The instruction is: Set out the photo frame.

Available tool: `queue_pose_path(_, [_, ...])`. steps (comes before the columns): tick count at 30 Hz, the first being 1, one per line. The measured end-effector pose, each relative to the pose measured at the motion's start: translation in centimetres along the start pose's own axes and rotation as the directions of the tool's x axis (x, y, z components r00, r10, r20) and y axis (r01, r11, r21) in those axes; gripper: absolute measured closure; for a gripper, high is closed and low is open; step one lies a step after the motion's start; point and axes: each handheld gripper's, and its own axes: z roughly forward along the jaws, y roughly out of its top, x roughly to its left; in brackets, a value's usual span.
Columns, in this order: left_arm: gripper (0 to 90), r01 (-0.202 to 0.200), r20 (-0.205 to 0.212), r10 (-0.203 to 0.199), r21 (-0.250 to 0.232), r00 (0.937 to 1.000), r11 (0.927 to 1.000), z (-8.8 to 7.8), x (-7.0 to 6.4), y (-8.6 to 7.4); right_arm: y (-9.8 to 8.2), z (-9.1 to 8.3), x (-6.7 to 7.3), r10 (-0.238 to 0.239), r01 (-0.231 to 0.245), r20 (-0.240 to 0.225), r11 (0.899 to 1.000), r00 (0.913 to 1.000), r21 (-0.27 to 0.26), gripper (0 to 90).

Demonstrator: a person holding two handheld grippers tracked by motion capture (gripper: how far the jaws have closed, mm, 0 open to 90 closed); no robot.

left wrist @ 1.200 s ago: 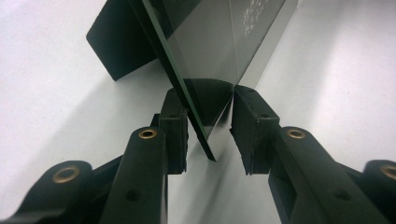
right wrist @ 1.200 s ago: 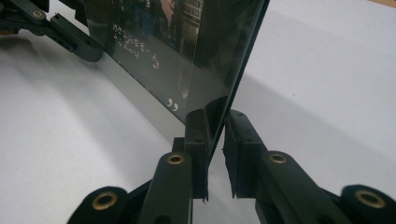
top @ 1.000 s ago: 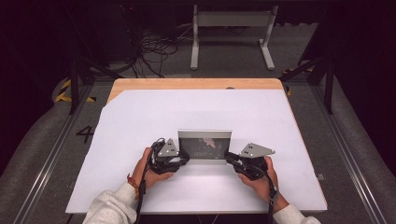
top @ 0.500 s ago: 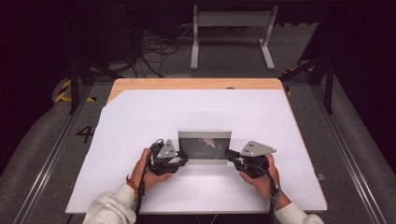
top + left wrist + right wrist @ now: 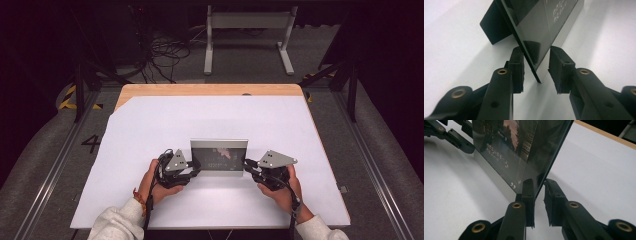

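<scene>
1. We see the picture frame (image 5: 219, 156) standing upright on the white table (image 5: 150, 130), between the two tongs, just as it stands in the earlier high views.
2. Our left gripper (image 5: 536, 68) straddles the frame's near edge. Its jaws stand a little apart: the left pad touches the back, the right pad is clear of the glass. The jaws have just been closing slightly.
3. Our right gripper (image 5: 539, 202) straddles the opposite edge, jaws narrow. We cannot tell whether both pads press.
4. In the high view both hands sit where they were a second ago, the left hand (image 5: 160, 182) and the right hand (image 5: 282, 187) flanking the frame.
</scene>
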Motion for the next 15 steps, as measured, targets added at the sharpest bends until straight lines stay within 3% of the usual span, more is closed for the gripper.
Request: queue_pose_path(15, [66.5, -0.002, -0.025, 0.002, -0.024, 0.9997, 0.9997, -1.4, 0.0, 0.0, 0.6, -1.0, 0.0, -0.046, 0.046, 0.003, 0.999, 0.9989, 0.008, 75.6])
